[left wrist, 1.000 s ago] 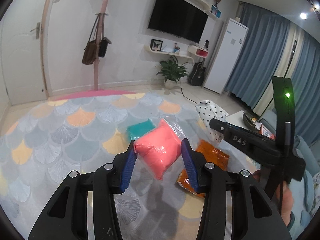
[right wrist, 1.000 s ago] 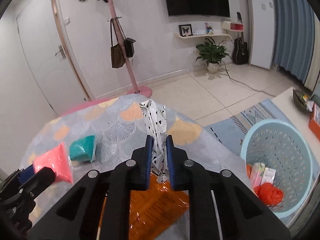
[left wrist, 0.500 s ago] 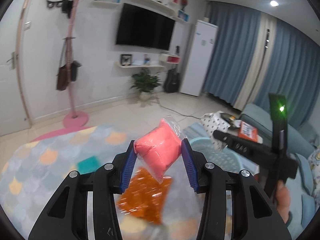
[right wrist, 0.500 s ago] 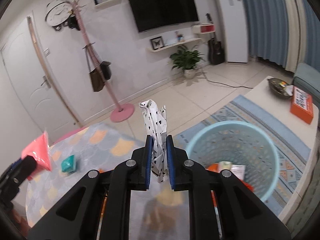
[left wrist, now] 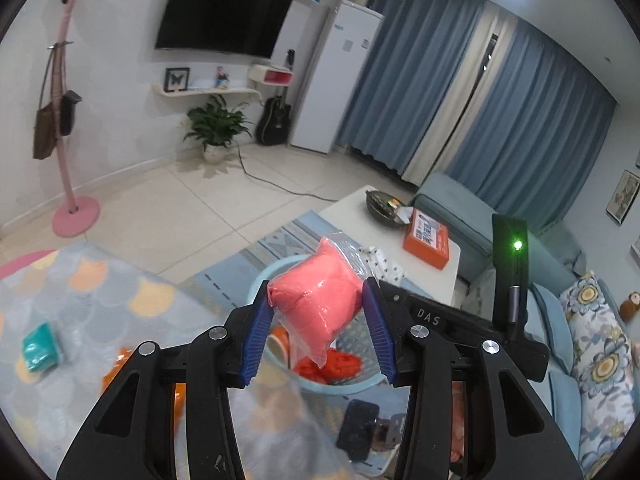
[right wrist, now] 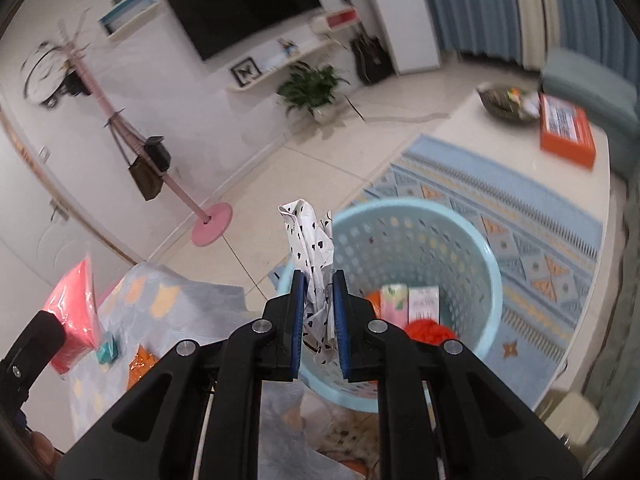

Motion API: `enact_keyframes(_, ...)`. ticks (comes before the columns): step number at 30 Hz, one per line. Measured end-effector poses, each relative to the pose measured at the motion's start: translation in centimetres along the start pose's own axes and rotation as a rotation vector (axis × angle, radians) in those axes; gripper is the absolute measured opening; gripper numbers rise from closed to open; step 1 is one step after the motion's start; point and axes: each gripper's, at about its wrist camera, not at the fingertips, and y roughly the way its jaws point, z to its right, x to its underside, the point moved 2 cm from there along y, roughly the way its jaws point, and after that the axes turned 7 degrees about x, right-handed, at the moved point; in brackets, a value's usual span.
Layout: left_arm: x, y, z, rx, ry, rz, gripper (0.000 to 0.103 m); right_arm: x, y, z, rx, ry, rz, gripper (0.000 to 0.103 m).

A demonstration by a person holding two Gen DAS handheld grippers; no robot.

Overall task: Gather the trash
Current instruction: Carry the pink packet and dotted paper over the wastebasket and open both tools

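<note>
Here left jaws pinch a soft pink plastic pouch (left wrist: 320, 300), right jaws crumpled spotted paper (right wrist: 310, 248).

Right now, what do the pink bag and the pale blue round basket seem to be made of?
Pink bag: clear glossy plastic film, judging by its shiny crinkles, around something soft and pink, perhaps powder or dough. Pale blue round basket: apparently moulded plastic, smooth and matte, its wall pierced by regular holes.
</note>
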Motion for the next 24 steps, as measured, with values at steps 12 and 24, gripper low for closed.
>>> enact_keyframes(12,2.1,9.2,-0.2,0.058,-0.073,-0.211,0.044,0.9,4.6,5.1,0.099,0.081,-0.096,0.013)
enact_keyframes(24,3.2,9.0,-0.8,0.063,-0.086,-0.216,0.069,1.8,5.9,5.8,0.088,0.096,-0.118,0.055)
